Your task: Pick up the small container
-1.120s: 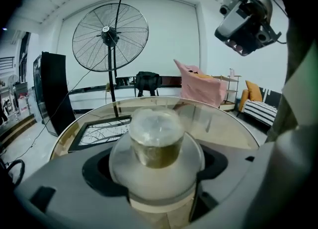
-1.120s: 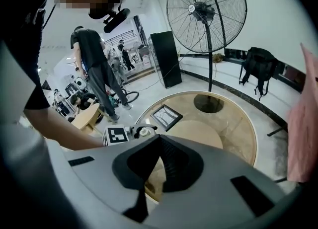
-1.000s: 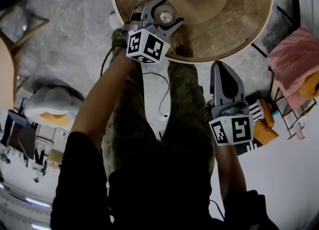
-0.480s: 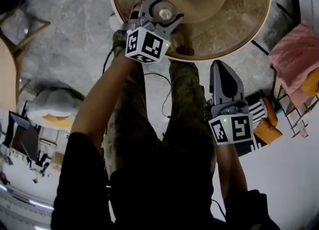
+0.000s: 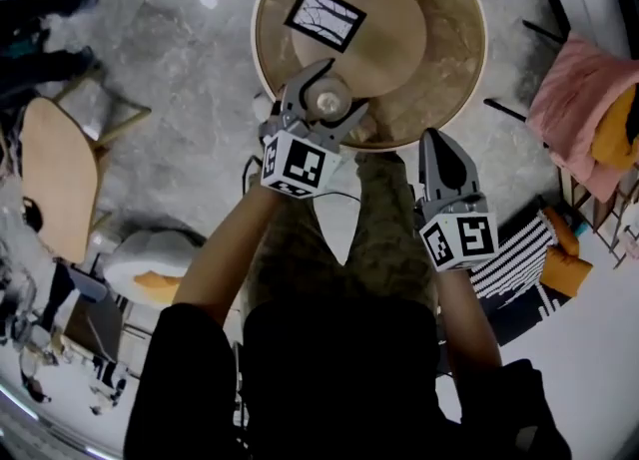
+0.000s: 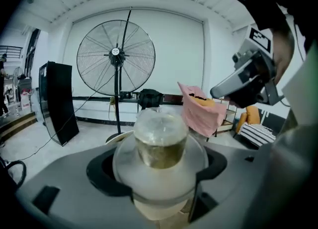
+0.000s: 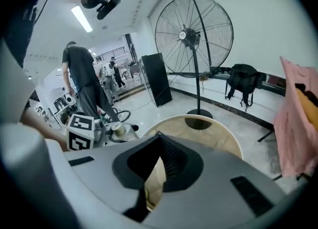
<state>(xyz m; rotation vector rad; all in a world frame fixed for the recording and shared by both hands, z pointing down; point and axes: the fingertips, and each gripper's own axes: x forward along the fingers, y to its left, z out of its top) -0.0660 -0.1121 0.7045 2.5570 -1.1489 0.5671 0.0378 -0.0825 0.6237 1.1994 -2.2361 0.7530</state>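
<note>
- Now my left gripper (image 5: 334, 97) pinches the small container (image 6: 160, 141) upright, at the near edge of the counter (image 5: 439, 39).
- My right gripper (image 5: 439, 149), pressed together and empty, hangs farther off.

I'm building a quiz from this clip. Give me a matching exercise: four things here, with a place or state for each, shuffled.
1 small container
2 right gripper
3 pink cloth
4 black-framed card

A jaws together, empty
B flat on the round table
C between the left gripper's jaws
D far right, off the table

Pairs: 1-C, 2-A, 3-D, 4-B
</note>
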